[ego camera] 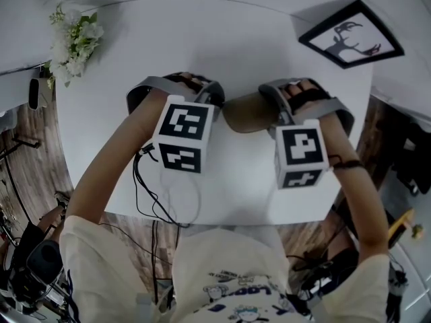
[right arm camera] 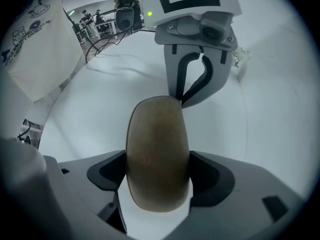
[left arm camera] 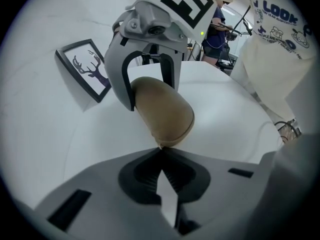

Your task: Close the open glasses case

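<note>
The brown glasses case (ego camera: 246, 112) lies on the white table (ego camera: 168, 46), between my two grippers. Its lid is down, with only a thin seam showing round the near end (left arm camera: 172, 129). My right gripper (right arm camera: 157, 169) points straight down and is shut on the case (right arm camera: 157, 149), one jaw on each long side; the left gripper view shows it (left arm camera: 150, 84) straddling the far end. My left gripper (left arm camera: 160, 149) is shut, its joined tips touching the end of the case. In the right gripper view the left gripper (right arm camera: 181, 100) meets the case's far end.
A black-framed deer picture (ego camera: 351, 36) lies at the table's far right corner. A bunch of white flowers (ego camera: 73, 38) stands at the far left. Black cables (ego camera: 151, 194) hang over the table's near edge by the person's left arm.
</note>
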